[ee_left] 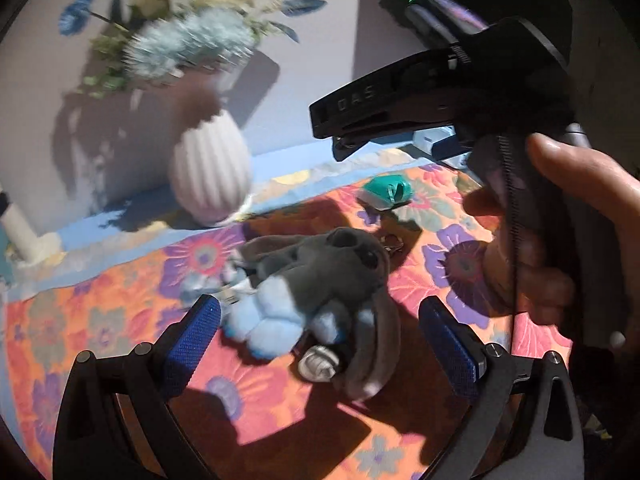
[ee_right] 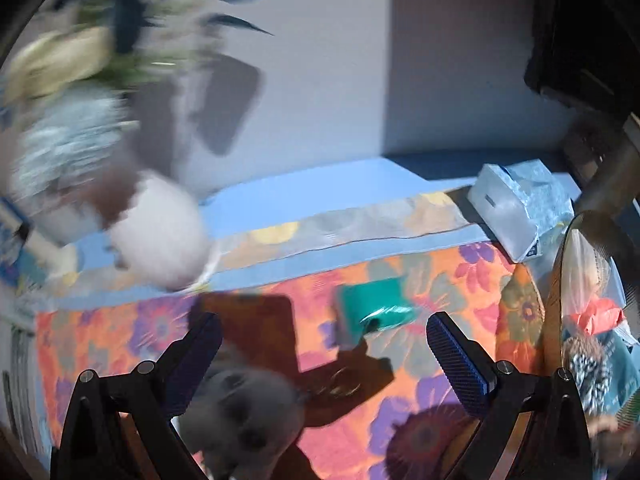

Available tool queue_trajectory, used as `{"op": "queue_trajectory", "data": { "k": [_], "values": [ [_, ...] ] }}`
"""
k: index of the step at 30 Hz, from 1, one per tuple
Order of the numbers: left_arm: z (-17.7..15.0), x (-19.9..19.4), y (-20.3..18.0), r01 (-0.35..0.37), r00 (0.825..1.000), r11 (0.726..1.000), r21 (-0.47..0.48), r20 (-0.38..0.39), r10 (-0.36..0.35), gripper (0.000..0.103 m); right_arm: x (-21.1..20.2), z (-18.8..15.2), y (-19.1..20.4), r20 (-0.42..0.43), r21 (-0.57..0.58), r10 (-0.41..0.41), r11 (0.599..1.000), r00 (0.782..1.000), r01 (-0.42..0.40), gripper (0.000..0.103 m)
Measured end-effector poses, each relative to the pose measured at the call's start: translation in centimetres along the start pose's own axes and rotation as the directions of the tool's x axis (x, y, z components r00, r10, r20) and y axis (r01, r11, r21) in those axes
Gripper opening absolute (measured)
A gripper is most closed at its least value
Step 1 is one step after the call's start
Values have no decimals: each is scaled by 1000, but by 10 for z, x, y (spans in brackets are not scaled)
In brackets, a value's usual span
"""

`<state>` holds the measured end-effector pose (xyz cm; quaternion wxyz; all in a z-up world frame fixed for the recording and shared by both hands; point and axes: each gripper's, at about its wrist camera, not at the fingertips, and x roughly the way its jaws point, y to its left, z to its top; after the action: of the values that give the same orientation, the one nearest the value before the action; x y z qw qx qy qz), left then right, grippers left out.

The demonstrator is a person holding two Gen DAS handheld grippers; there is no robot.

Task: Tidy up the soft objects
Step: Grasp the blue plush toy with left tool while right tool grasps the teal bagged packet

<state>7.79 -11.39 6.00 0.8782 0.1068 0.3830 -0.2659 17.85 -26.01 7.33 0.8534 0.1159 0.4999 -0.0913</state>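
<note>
A white ribbed ceramic vase (ee_left: pixel 211 168) stands near the far edge of the floral orange-and-purple quilted cloth (ee_left: pixel 120 320), on the pale blue strip that borders it, and holds a bunch of cream and pale blue artificial flowers (ee_left: pixel 188 28) whose leaves spread against the white wall (ee_left: pixel 328 60). At the right edge of the cloth, in the right wrist view, a round wire-rimmed basket (ee_right: pixel 560 280) contains a clear plastic bag with something red (ee_right: pixel 596 312) and a black-and-white speckled item (ee_right: pixel 592 364); what these are cannot be made out.

The grey-and-light-blue plush toy with long floppy ears (ee_left: pixel 320 292) lies on its side in the middle of the cloth, directly ahead of the left gripper (ee_left: pixel 320 340), whose blue-padded fingers (ee_left: pixel 192 344) stand wide apart on either side of it without touching it. A small metal keyring lies just beyond the toy's head. Farther back, toward the far right corner, sits a small teal soft pouch (ee_left: pixel 386 192), and beyond it a pale blue-and-white tissue pack (ee_right: pixel 520 208) rests at the cloth's far right edge.

The right gripper (ee_right: pixel 324 364), held by a hand (ee_left: pixel 560 240) seen at the right of the left wrist view, hovers above the cloth to the right of the toy; its fingers are also spread apart and empty, with the toy's grey head low between them and the teal pouch ahead.

Open cloth lies to the left of the toy and along the near edge.
</note>
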Motion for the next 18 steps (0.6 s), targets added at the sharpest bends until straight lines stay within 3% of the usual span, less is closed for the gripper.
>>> {"op": "queue_trajectory", "data": {
  "k": [6,14,16,18],
  "values": [
    [3,31,-9,18,999,999,44,-41,-17,99,43,8,-27,-75,81,-5,997,997,11,102],
    [4,55,-22,-60,996,991,119,-60,68,96,73,11,-29,-101,80,-21,996,995,29,102],
    [3,56,-18,-95,994,989,117,-48,101,83,77,11,-29,-103,70,-27,997,994,34,99],
    [3,55,-14,-87,994,991,105,-50,93,81,80,10,-30,-101,65,-31,997,994,38,83]
  ]
}}
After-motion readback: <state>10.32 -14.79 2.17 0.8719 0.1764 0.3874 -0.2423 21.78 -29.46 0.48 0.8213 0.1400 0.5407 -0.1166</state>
